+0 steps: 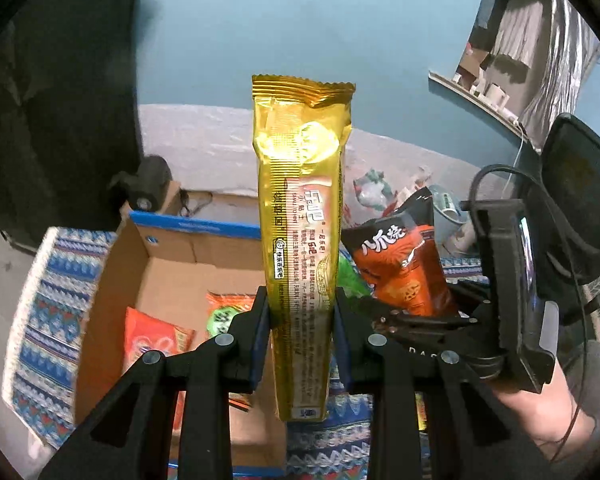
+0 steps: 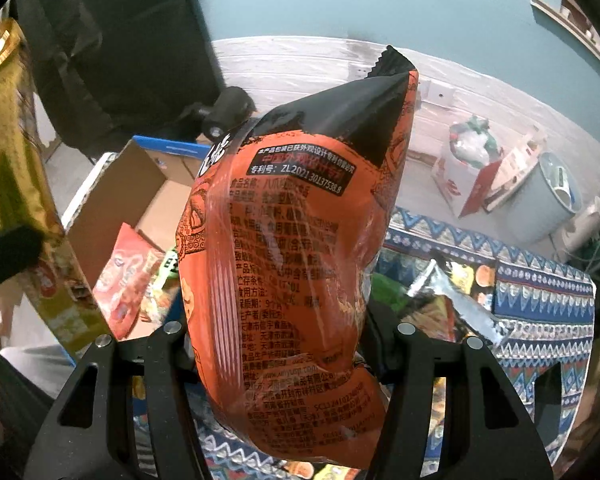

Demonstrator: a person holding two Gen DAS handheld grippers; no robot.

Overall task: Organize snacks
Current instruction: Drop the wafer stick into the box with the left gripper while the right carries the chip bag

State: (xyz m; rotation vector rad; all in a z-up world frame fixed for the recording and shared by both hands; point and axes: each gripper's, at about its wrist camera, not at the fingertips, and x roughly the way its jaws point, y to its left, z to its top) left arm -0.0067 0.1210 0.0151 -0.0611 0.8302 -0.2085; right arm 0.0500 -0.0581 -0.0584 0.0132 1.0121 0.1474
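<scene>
A patterned blue cloth [image 2: 540,292] covers the table surface. Beyond it, against the whitewashed lower wall [image 2: 300,60], stand a pale blue bin [image 2: 548,200] and a red-and-white carton [image 2: 460,184]. A teal wall [image 1: 300,20] rises above, and a black camera mount [image 1: 148,184] sits at the back left.

- Your left gripper [image 1: 302,332] is closed on a tall gold snack packet [image 1: 302,216], which stands upright between the two fingers.
- Just right of it, your right gripper [image 1: 416,316] holds an orange and black snack bag [image 1: 400,260].
- Below and left of your gripper, an open cardboard box [image 1: 168,276] contains an orange-red packet [image 1: 152,340].
- The box stands on a patterned blue cloth [image 1: 52,320].
</scene>
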